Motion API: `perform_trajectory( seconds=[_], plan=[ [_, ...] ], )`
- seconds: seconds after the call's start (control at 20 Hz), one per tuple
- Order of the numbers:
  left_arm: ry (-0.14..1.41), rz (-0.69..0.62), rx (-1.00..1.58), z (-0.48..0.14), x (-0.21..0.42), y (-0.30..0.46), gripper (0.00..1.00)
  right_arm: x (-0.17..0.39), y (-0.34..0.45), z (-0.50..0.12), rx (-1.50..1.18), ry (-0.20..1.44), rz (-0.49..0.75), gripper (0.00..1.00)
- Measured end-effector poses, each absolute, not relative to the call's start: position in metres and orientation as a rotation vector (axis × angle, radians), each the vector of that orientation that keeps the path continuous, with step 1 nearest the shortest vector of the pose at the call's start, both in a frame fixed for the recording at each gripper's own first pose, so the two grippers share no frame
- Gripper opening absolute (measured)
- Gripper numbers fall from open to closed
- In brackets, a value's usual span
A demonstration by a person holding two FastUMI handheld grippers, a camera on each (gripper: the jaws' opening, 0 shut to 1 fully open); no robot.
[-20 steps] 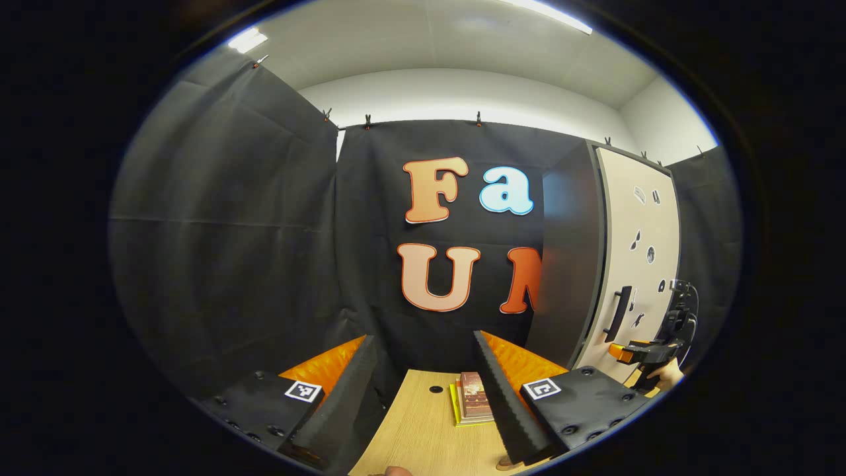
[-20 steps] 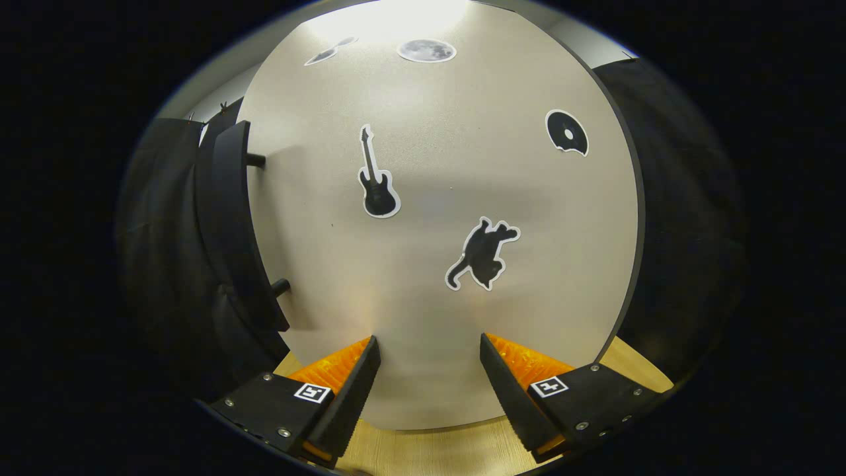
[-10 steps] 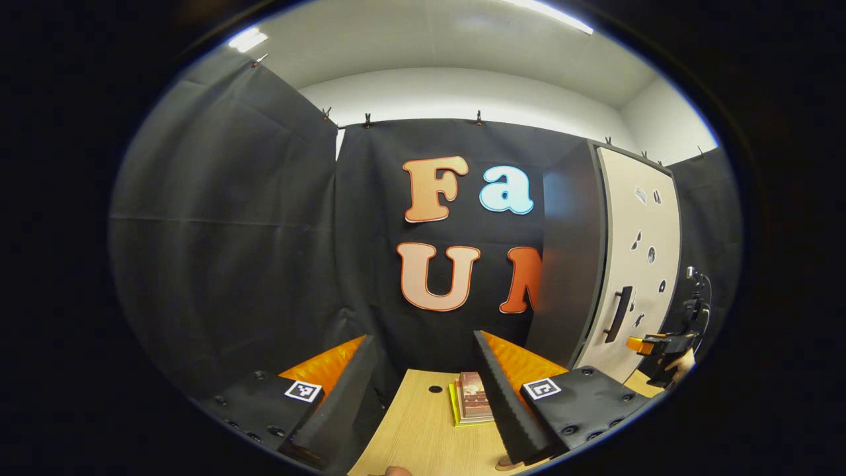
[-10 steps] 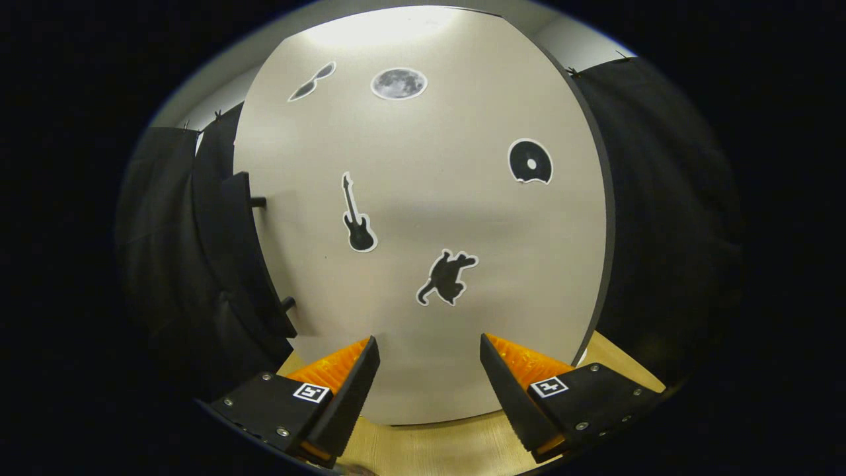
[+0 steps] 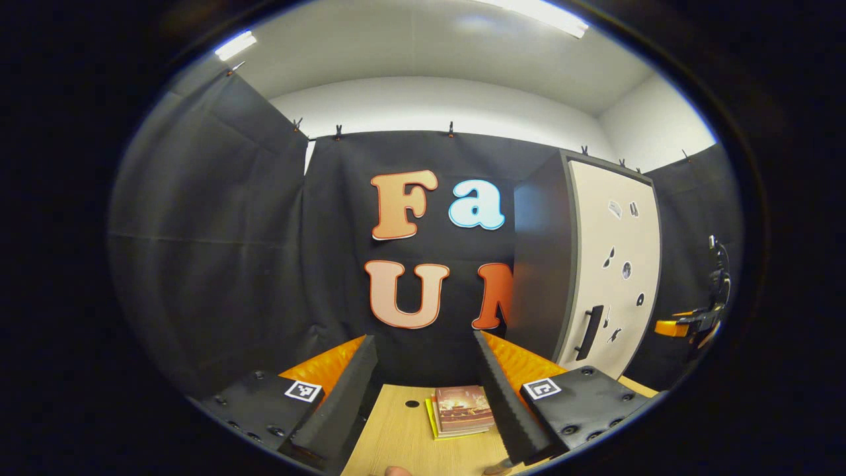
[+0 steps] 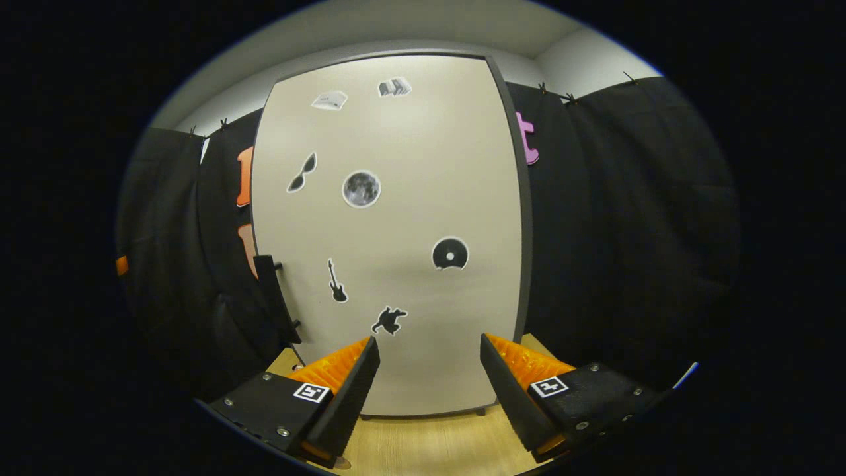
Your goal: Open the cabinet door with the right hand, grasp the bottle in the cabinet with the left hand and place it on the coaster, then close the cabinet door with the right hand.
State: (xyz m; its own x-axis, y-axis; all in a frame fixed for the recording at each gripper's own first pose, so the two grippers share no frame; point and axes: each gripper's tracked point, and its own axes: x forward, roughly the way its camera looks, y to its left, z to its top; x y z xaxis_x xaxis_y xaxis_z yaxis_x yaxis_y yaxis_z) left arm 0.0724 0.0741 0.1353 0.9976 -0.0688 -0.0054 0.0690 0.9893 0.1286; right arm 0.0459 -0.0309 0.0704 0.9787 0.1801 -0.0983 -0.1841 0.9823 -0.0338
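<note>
1. Nearest in the left gripper view, the left gripper (image 5: 423, 390) hangs over the wooden table (image 5: 396, 443) with its fingers spread apart and nothing between them.
2. Just past its fingertips a small stack of books (image 5: 461, 410) lies flat on the table, beside a dark round hole in the tabletop.
3. In the right gripper view, the right gripper (image 6: 426, 383) has its fingers spread wide too, empty, facing the cabinet door (image 6: 396, 231) from a short way off without touching it.
4. The door is shut flush; its dark handle (image 6: 274, 297) stands upright along the left edge, and stickers dot its pale face.
5. The bottle and the coaster I cannot make out.
6. Farther off in the left gripper view, the cabinet (image 5: 585, 264) stands at the right, with the right gripper (image 5: 694, 322) beyond its door, well apart from it.
</note>
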Motion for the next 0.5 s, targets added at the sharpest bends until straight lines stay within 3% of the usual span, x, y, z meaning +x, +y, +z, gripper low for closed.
perform_trajectory(
  seconds=[0.25, 0.5],
  plan=[
    [-0.009, -0.115, 0.111, 0.148, 0.075, 0.049, 0.94, -0.004, -0.074, 0.151, -0.150, -0.023, 0.142, 0.94],
    [-0.044, -0.091, 0.104, 0.171, 0.060, 0.051, 0.95, -0.054, -0.112, 0.192, -0.194, -0.090, 0.105, 0.95]
  ],
)
